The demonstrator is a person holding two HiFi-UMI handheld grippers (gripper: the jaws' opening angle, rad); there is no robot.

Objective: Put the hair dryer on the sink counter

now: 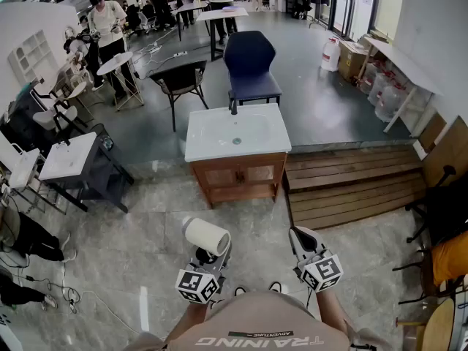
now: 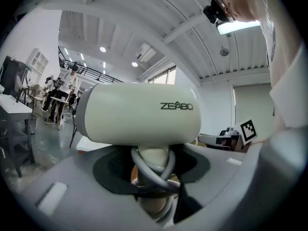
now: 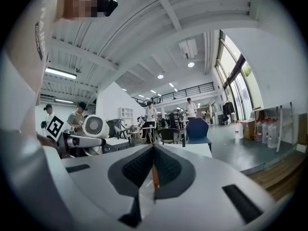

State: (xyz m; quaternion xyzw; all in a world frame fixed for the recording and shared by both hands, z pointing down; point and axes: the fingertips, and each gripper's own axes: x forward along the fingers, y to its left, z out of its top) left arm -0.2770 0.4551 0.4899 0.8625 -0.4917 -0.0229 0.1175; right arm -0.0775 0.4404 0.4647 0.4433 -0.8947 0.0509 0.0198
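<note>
Pale marbled floor (image 1: 146, 225) lies open between a person with two hand-held grippers and a washstand standing at 12 o'clock, with nothing on the tiles across that stretch. The sink counter (image 1: 212, 148), a white top with a basin sunk in it and a dark faucet (image 1: 234, 107) at its far edge, sits on a wooden cabinet (image 1: 238, 175); its near front edge faces the person squarely. The left gripper (image 1: 209, 256) (image 2: 151, 177), level, has its jaws clamped on the handle of a cream hair dryer (image 1: 207, 235) (image 2: 139, 112), whose barrel lies crosswise above the jaws while its grey cord (image 2: 149, 170) loops around the handle. The dryer is held up over the floor, well apart from the counter. The right gripper (image 1: 297, 232) (image 3: 153, 174) is just beside it at 3 o'clock, also level, its jaws pressed together with nothing between them. A raised deck of wooden planks (image 1: 351, 181) meets the cabinet's right side at 2 o'clock. A second washstand (image 1: 69, 158) stands at 10 o'clock, well apart. Beyond the counter are a blue chair (image 1: 251, 68) and a dark chair (image 1: 180, 80).
</note>
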